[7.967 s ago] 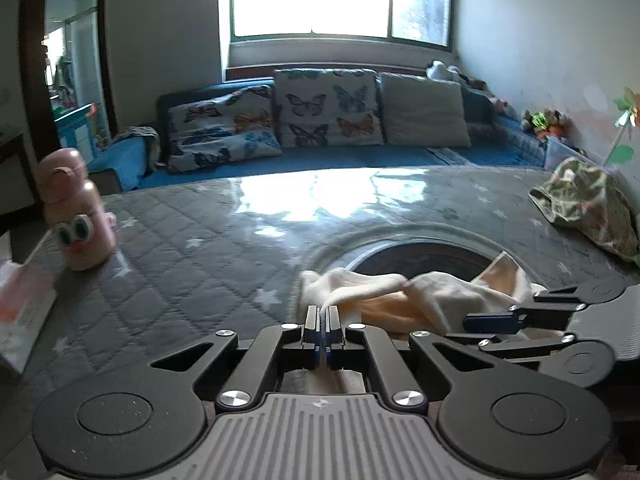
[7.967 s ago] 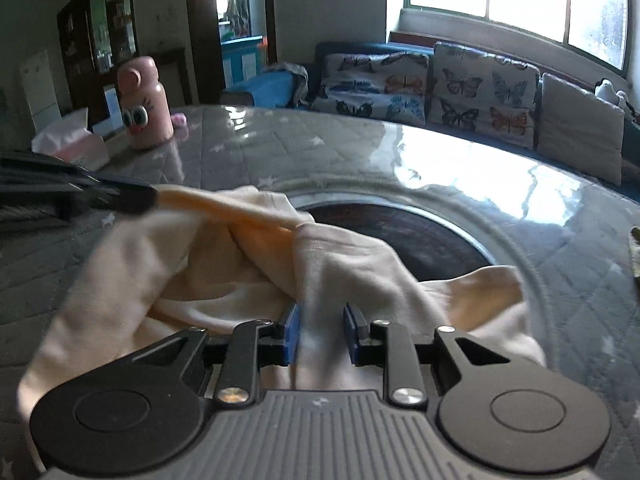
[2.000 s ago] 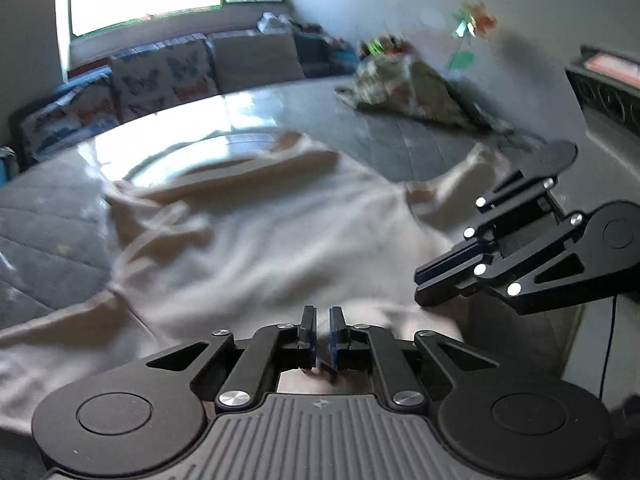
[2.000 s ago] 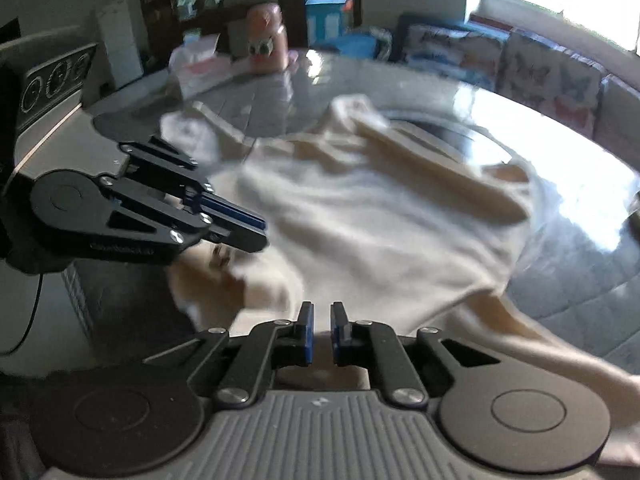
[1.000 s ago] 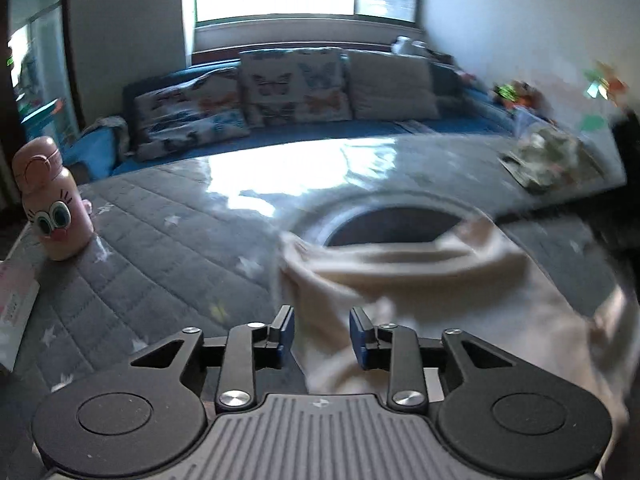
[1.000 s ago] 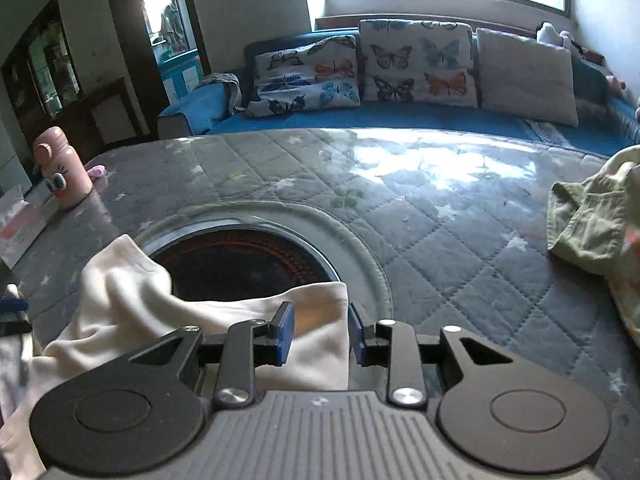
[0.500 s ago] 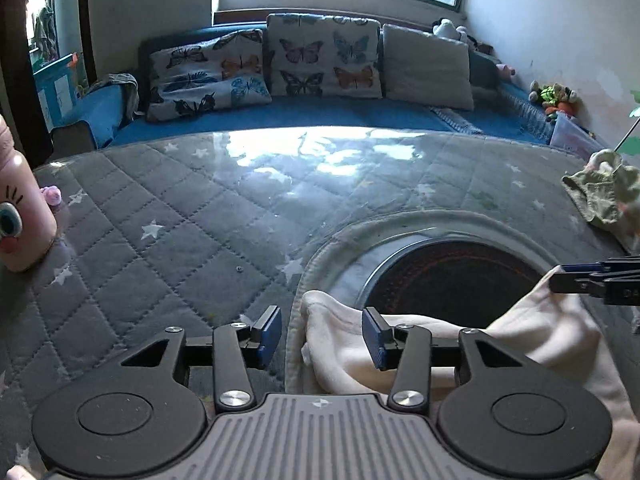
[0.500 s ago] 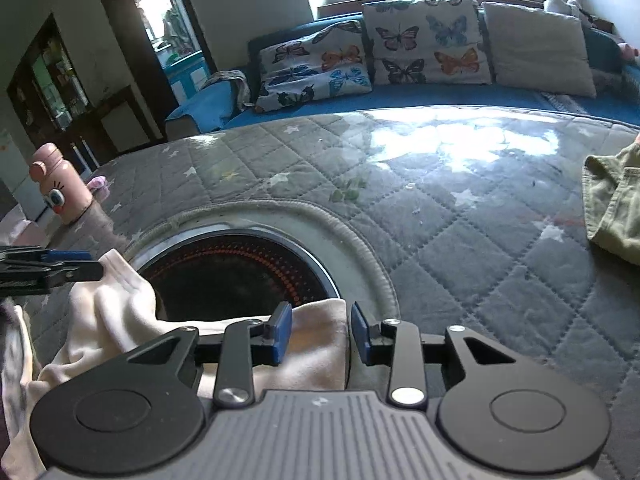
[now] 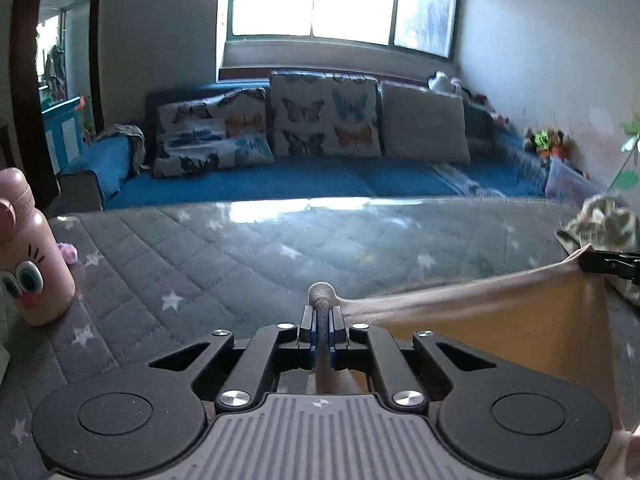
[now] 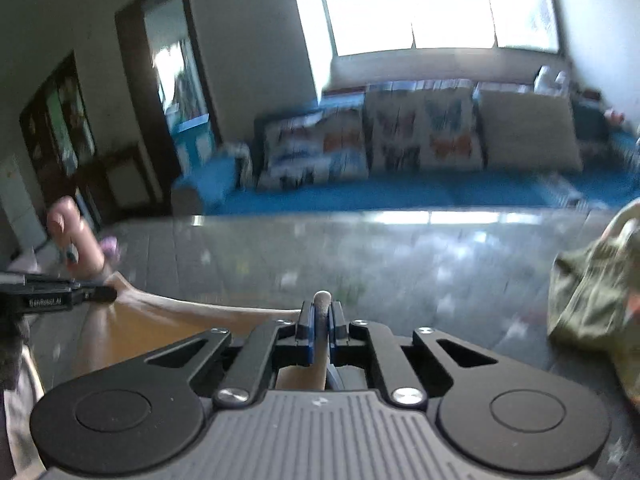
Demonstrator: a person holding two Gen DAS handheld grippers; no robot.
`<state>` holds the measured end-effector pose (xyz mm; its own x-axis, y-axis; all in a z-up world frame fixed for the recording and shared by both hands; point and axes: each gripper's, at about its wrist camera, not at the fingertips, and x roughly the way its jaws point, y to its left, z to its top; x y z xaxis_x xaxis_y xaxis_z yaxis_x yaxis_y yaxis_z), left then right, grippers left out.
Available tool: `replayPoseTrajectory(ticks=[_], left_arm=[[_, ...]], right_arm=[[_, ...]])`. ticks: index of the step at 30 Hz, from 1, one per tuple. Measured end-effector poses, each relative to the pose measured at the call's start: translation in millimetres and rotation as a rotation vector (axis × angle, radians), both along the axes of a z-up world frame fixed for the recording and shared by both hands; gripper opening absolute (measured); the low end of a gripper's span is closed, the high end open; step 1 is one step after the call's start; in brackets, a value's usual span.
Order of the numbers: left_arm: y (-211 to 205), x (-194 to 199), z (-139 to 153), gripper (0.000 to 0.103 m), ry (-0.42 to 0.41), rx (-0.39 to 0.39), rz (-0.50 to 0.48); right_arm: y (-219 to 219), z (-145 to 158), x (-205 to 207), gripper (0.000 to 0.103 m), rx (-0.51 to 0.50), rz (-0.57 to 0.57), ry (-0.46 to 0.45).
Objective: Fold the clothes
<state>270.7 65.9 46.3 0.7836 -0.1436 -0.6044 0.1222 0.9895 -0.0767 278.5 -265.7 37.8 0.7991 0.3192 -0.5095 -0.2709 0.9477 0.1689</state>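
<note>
We had the cream garment (image 9: 500, 320) pinched at two corners and lifted off the worktop (image 9: 248, 248). The left tool (image 9: 320, 330) was closed on a small bunched nub of cloth that poked up just past its tips, and the right tool (image 10: 319, 334) was clamped the same way on the opposite corner. Between them the top hem ran taut — from the left tool it stretched off to the right, toward the right tool's tip at the edge of that view; from the right tool it ran off to the left. So the garment's long axis lay across us, tool to tool, with the body of the cloth hanging below the hem and nearer to us than the tips. Neither tool was nearer; each held its own end. We judged the next lay-down would turn on keeping that hem level (the right wrist view was blurred). A pink bottle (image 9: 30, 256) stood beyond the left tool, an olive garment (image 10: 592, 292) beyond the right.
</note>
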Motion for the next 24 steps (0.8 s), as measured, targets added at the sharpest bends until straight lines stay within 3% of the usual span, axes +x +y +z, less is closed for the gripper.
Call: replayPoseTrajectory(ticks=[8, 12, 13, 15, 17, 22, 24], left_arm=[[-1.0, 25.8, -28.7, 0.01, 0.052, 0.063, 0.054], [7.3, 26.7, -29.7, 0.011, 0.07, 0.057, 0.085], [8.2, 24.6, -28.5, 0.013, 0.069, 0.052, 0.081], [6.4, 20.3, -25.1, 0.033, 0.06, 0.048, 0.061], [0.7, 16.8, -22.6, 0.041, 0.052, 0.043, 0.051], [-17.0, 17.1, -24.6, 0.04, 0.034, 0.096, 0.005], [-20.7, 22.1, -30.7, 0.039, 0.057, 0.116, 0.008]], right_arm=[[12.3, -33.3, 34.8, 0.006, -0.043, -0.043, 0.081], [6.1, -39.0, 40.3, 0.018, -0.057, -0.059, 0.112], [3.8, -39.1, 40.2, 0.018, -0.062, -0.071, 0.114], [-0.8, -38.7, 38.8, 0.022, -0.061, -0.087, 0.119], [-4.8, -37.1, 35.0, 0.023, -0.047, -0.084, 0.129], [7.5, -35.4, 19.4, 0.023, -0.066, -0.01, 0.13], [16.6, -37.5, 17.2, 0.027, -0.088, 0.032, 0.136]])
